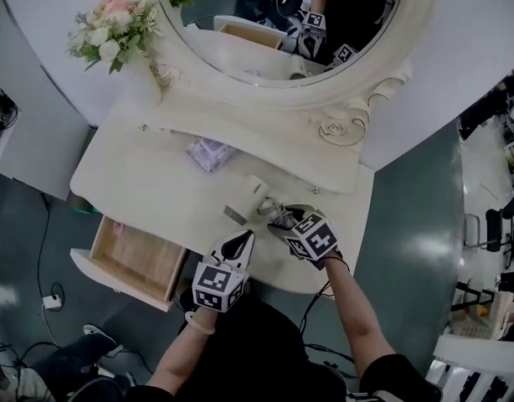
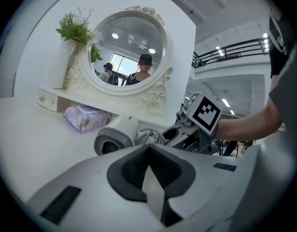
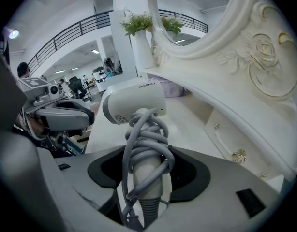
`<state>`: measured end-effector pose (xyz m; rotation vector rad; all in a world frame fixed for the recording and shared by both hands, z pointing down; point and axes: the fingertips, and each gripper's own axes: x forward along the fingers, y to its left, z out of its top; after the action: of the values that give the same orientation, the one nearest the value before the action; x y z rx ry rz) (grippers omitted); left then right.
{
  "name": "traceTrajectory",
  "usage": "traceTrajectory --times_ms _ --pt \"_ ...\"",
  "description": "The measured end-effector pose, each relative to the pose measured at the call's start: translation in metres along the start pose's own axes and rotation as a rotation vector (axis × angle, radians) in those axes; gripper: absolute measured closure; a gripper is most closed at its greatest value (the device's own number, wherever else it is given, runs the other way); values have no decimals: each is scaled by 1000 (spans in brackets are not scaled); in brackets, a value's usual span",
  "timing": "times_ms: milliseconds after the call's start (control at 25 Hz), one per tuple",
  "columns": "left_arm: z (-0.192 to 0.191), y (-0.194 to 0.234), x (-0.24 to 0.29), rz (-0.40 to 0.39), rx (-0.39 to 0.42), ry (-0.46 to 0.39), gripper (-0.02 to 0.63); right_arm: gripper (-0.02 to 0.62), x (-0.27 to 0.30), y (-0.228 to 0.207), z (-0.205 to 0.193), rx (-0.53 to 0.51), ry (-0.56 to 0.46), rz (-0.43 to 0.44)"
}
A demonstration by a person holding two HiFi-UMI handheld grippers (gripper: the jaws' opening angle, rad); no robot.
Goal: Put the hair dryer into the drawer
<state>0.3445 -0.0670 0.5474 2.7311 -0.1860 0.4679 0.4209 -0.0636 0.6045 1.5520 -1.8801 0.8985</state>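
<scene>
Hair dryer [image 3: 134, 103] pinched by the right gripper [image 3: 143, 178] over a white dressing table [image 1: 148, 182], its drawer [image 1: 140, 262] open.
The right claw clamps the hair dryer's handle, which is wound in grey cord. The handle's foot is hidden between the jaws, and whether the dryer touches the table cannot be told. It sits near the table's front edge, to the right of the drawer at the table's front left corner. Grey lettering on the barrel and a fine-print label at its rear are too blurred to read. The left gripper [image 2: 148, 151], at the table's front edge, has its jaws pressed together on nothing. A small pink item in the drawer is unclear. The table's oval mirror [image 1: 249, 48] is cut off at the top.
</scene>
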Motion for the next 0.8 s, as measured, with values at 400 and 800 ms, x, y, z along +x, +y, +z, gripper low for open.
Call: traceTrajectory --times_ms 400,800 --pt "-3 47 -84 118 -23 -64 588 331 32 77 33 -41 -11 62" --pt "-19 116 -185 322 -76 -119 588 330 77 175 73 -106 -18 172"
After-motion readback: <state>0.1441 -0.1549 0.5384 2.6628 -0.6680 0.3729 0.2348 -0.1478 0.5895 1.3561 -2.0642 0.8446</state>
